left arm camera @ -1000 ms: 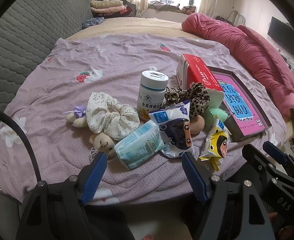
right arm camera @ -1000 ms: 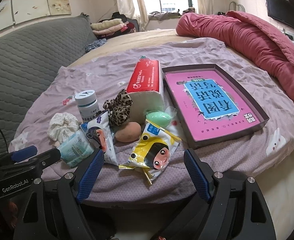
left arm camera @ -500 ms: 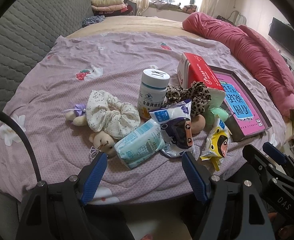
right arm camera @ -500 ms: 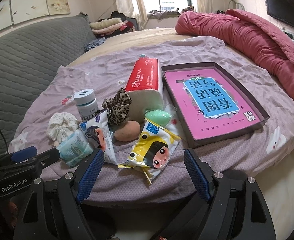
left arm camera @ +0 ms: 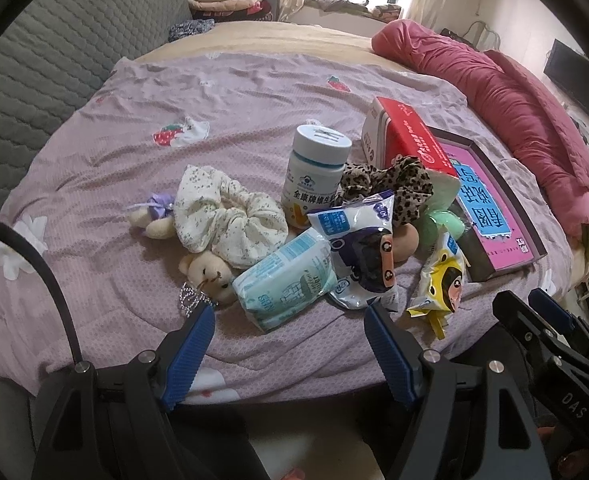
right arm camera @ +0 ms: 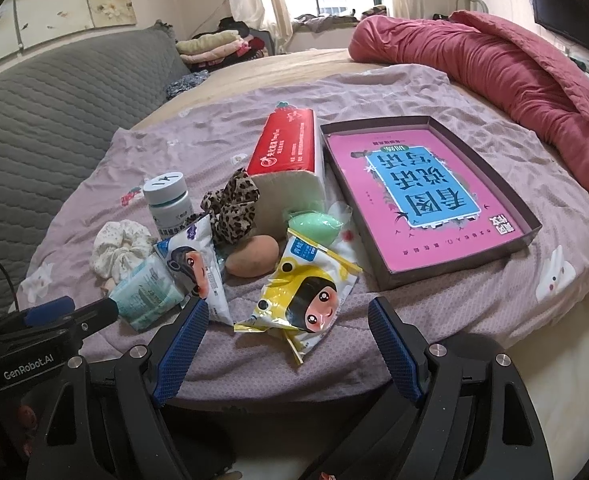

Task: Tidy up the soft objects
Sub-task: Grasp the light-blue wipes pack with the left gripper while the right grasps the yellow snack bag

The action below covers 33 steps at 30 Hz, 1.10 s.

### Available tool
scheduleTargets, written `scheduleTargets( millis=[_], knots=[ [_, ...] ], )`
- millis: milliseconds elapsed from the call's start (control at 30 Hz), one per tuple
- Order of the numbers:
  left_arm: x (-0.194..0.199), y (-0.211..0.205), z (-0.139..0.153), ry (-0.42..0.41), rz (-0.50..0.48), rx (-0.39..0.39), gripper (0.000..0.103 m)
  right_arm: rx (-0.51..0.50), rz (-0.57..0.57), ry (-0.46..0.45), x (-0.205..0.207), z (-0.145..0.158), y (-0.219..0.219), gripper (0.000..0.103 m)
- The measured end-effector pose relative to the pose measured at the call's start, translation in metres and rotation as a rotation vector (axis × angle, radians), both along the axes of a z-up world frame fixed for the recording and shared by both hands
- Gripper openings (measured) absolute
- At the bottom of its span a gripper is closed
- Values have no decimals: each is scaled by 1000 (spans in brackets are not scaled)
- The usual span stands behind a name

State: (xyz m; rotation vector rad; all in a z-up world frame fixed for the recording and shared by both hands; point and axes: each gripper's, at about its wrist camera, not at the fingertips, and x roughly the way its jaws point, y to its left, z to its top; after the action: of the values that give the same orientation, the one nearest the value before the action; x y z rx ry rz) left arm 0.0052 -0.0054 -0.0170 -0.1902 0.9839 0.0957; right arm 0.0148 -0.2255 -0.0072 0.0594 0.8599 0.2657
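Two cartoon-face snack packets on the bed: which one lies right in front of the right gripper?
The yellow packet, between the open right gripper fingers' line of sight. The white-and-purple packet lies further left, against the teal tissue pack.

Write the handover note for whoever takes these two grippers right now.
Left gripper: open, empty, hovering at the near edge of the bed, in front of the tissue pack.
Right gripper: open, empty, in front of the yellow snack packet.
Soft things sit in one pile on the purple sheet: white floral scrunchie, leopard scrunchie, small teddy bear, green sponge, tan sponge.
The pink box tray holds none of them.
Done: nothing sorted.
Left: everything; probably move the soft items out of the pile.
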Motion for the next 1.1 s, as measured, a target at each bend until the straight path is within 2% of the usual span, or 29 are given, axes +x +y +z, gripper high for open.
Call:
scheduleTargets(
  millis=[167, 300, 433, 767, 1100],
  knots=[
    [3, 9, -8, 20, 5, -52, 77, 1, -2, 16, 2, -3, 0, 83],
    [8, 23, -20, 33, 2, -156, 77, 8, -10, 39, 6, -7, 0, 83],
    [14, 29, -30, 45, 10, -192, 77, 20, -22, 82, 14, -15, -2, 83],
    [33, 32, -50, 71, 7, -176, 77, 110, -84, 214, 34, -41, -12, 83],
    [45, 23, -63, 78, -16, -167, 77, 210, -206, 349, 64, -75, -10, 83]
  ],
)
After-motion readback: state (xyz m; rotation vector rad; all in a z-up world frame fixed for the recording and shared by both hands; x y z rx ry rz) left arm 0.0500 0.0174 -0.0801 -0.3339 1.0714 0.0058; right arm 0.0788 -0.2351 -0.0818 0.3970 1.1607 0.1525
